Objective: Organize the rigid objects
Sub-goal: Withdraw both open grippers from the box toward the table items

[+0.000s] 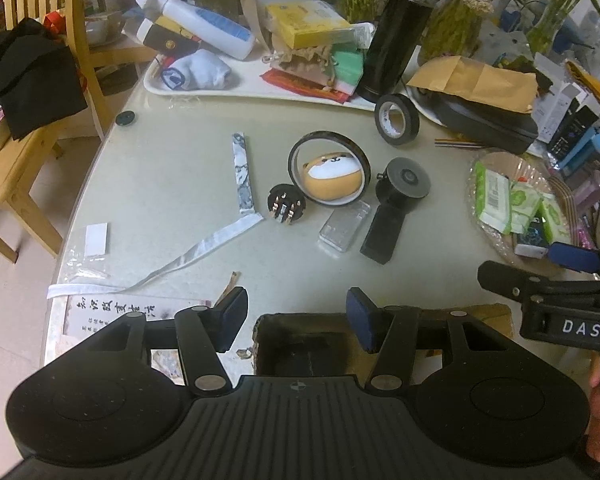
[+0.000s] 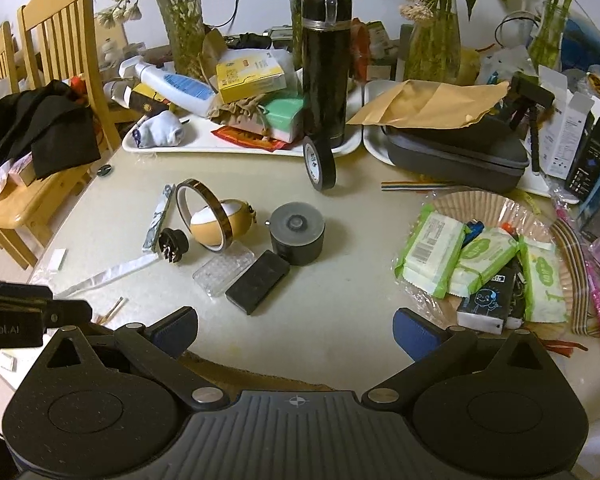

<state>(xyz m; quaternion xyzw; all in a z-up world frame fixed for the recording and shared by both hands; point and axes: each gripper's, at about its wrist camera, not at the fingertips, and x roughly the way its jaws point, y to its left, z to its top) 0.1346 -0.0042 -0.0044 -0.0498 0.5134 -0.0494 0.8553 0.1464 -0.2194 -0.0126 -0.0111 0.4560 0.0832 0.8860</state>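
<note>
Several rigid objects lie mid-table: a thin tape ring (image 1: 327,170) around an orange dog toy (image 1: 330,176), a black plug (image 1: 286,203), a clear plastic case (image 1: 345,226), a black flat block (image 1: 382,236), a grey cylinder (image 1: 406,184) and a black tape roll (image 1: 397,119). They also show in the right wrist view: ring (image 2: 202,216), plug (image 2: 173,245), case (image 2: 225,270), block (image 2: 258,282), cylinder (image 2: 298,234), roll (image 2: 320,162). My left gripper (image 1: 296,320) is open and empty above a cardboard box (image 1: 304,344) at the near edge. My right gripper (image 2: 296,330) is open and empty, short of the block.
A black flask (image 2: 326,64) stands on a cluttered white tray (image 2: 236,145) at the back. A grey case (image 2: 456,152) under brown paper sits back right. A paper plate of wipe packs (image 2: 476,256) lies right. Wooden chairs (image 2: 56,80) stand left. White strips (image 1: 242,172) lie on the table.
</note>
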